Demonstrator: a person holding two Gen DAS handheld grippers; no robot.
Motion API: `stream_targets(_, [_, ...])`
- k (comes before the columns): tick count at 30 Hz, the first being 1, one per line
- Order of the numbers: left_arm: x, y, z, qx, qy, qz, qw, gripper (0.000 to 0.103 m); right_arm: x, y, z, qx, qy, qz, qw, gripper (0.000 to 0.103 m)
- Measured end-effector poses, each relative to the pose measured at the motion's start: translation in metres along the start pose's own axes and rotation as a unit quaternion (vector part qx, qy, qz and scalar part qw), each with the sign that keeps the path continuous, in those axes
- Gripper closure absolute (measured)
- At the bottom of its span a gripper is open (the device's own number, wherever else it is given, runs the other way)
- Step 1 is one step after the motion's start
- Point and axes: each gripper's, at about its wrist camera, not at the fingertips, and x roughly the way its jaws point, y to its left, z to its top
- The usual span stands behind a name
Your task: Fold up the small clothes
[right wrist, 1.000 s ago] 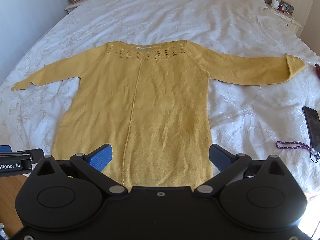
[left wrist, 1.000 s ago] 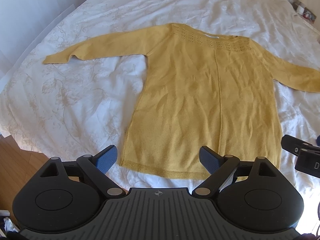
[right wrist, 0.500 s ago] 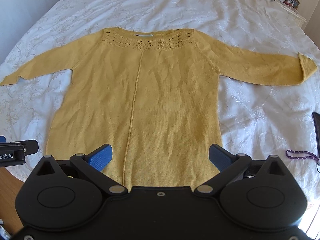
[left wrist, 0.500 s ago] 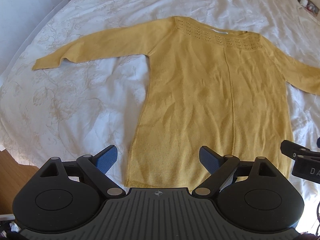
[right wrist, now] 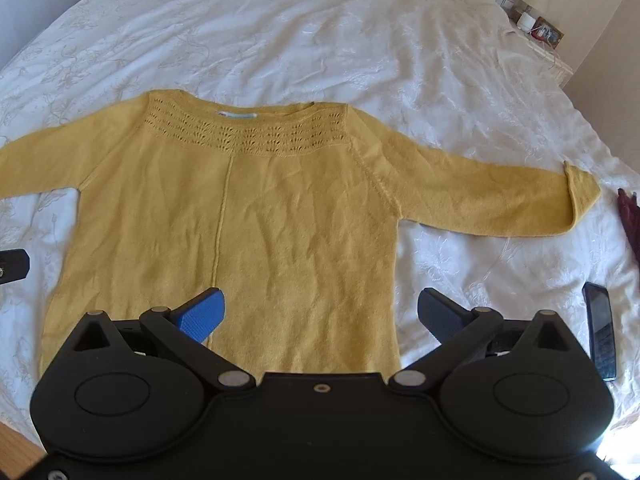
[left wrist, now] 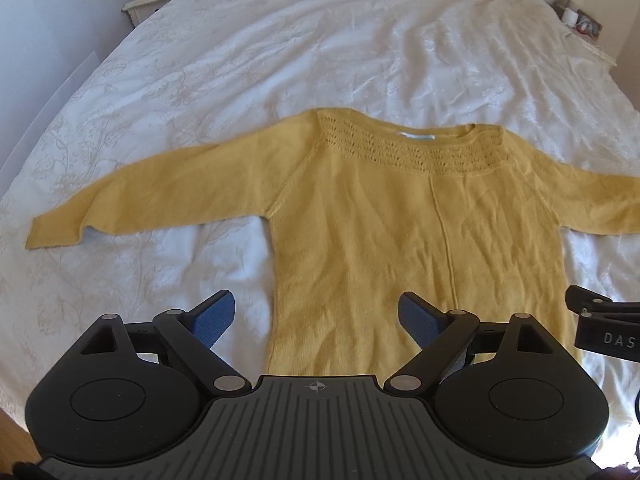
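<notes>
We note a yellow sweater point(left wrist: 384, 240) lying flat, front up, on the white bed point(left wrist: 280, 60), sleeves spread to either side, neckline away from us. The left tool point(left wrist: 316, 320) hangs above the lower left part of the body, jaws released, nothing between them. The right tool point(right wrist: 320, 314) hangs above the lower right part, likewise released and empty. The right cuff point(right wrist: 580, 196) appears turned back. A phone point(right wrist: 599, 336) lies on the bed, right of the sweater.
</notes>
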Motion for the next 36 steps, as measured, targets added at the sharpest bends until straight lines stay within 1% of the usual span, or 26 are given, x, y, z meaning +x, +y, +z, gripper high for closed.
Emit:
stream_targets(4, [0.004,-0.004,0.019,0.009,-0.029,-0.017,0.9994,0.013,0.003,-0.013,0.016,0.003,-0.030,-0.044,0.999,0.001])
stream_targets(7, [0.004,-0.012,0.032,0.006,-0.036,-0.024,0.9991,0.013,0.010,-0.030,0.027,-0.005,-0.040,-0.050,0.998,0.001])
stream_targets(9, [0.005,-0.019,0.037,-0.001,-0.037,-0.027,0.9990,0.013,0.017,-0.046,0.035,-0.009,-0.039,-0.048,0.998,0.001])
stream_targets(12, [0.010,-0.032,0.041,-0.015,-0.032,-0.033,0.9988,0.013,0.040,-0.082,0.049,0.006,-0.011,-0.057,0.998,0.001])
stream_targets(15, [0.013,-0.045,0.041,-0.031,-0.019,-0.023,0.9991,0.013,0.061,-0.123,0.060,0.021,0.002,-0.047,0.999,0.006])
stream_targets(17, [0.012,-0.052,0.040,-0.053,-0.014,-0.011,0.9984,0.013,0.075,-0.156,0.068,0.032,0.008,-0.049,0.998,0.018])
stream_targets(19, [0.013,-0.059,0.038,-0.076,-0.004,-0.006,0.9971,0.013,0.089,-0.186,0.079,0.033,0.008,-0.062,0.997,0.021])
stream_targets(23, [0.017,-0.074,0.032,-0.102,0.016,0.007,0.9946,0.013,0.113,-0.246,0.100,0.046,-0.010,-0.101,0.994,0.021])
stream_targets(25, [0.017,-0.083,0.029,-0.109,0.021,0.018,0.9936,0.013,0.128,-0.275,0.112,0.047,-0.008,-0.106,0.993,0.022])
stream_targets(28, [0.016,-0.093,0.025,-0.118,0.027,0.033,0.9921,0.013,0.149,-0.308,0.123,0.054,-0.004,-0.131,0.990,0.022])
stream_targets(30, [0.015,-0.099,0.023,-0.123,0.032,0.038,0.9912,0.013,0.163,-0.325,0.127,0.063,0.001,-0.130,0.990,0.022])
stream_targets(31, [0.015,-0.102,0.022,-0.124,0.035,0.040,0.9908,0.013,0.170,-0.333,0.128,0.069,0.004,-0.126,0.990,0.023])
stream_targets(32, [0.015,-0.104,0.022,-0.125,0.036,0.042,0.9906,0.013,0.176,-0.341,0.129,0.077,0.007,-0.122,0.990,0.029])
stream_targets(33, [0.015,-0.106,0.021,-0.124,0.037,0.045,0.9905,0.013,0.182,-0.346,0.129,0.082,0.013,-0.118,0.990,0.032])
stream_targets(35, [0.014,-0.110,0.020,-0.123,0.038,0.051,0.9903,0.013,0.194,-0.358,0.126,0.092,0.029,-0.111,0.989,0.043])
stream_targets(36, [0.014,-0.113,0.019,-0.124,0.038,0.055,0.9901,0.013,0.199,-0.364,0.124,0.096,0.038,-0.109,0.989,0.047])
